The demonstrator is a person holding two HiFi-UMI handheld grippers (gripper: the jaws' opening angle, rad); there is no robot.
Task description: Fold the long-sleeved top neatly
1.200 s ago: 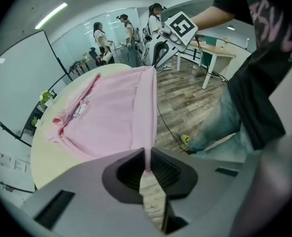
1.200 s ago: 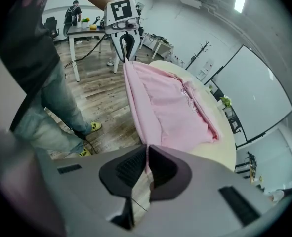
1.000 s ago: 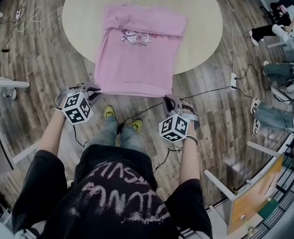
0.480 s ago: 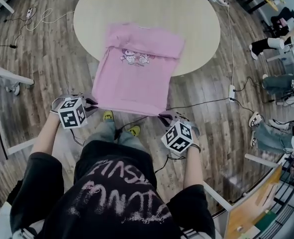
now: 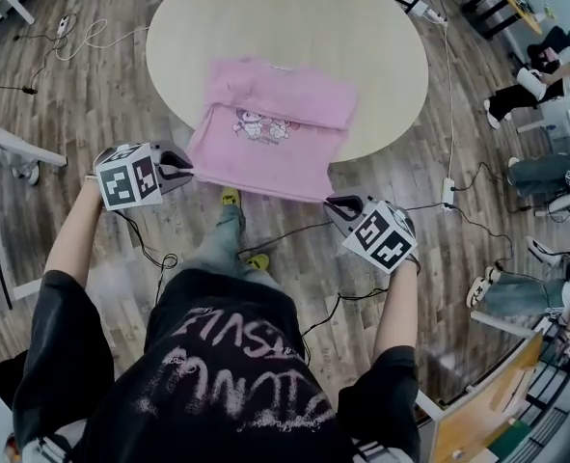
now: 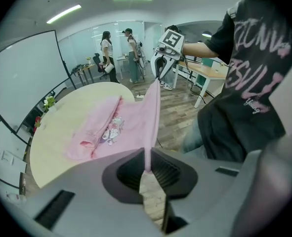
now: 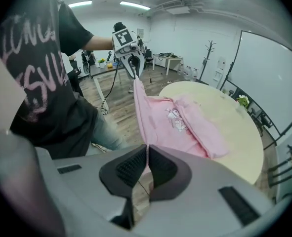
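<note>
**Pink top lifted by its hem corners at a round table**

Seen from above, a dark wood-plank floor [image 5: 92, 114] fills the room. On it stands a large, round, pale table [image 5: 362, 46]. A person in a black printed T-shirt [image 5: 227, 374] stands at the table's near edge, arms reaching forward, with a gripper in each hand.

The pink long-sleeved top [image 5: 275, 152] lies partly on the table. Its collar end rests flat on the near part of the tabletop, with a sleeve folded across the chest. Its lower part rises off the table edge, and the hem is stretched in a line between the two grippers, above the floor.

The left gripper [image 5: 183, 170] is clenched on the hem's left corner, with thin pink cloth pinched between its dark ridged pads. The right gripper [image 5: 333, 204] grips the hem's right corner the same way, its jaws nearly together on the fabric.

A small cartoon print [image 5: 262, 126] shows on the chest. Yellow shoes [image 5: 230, 198] peek out below the hem.
</note>
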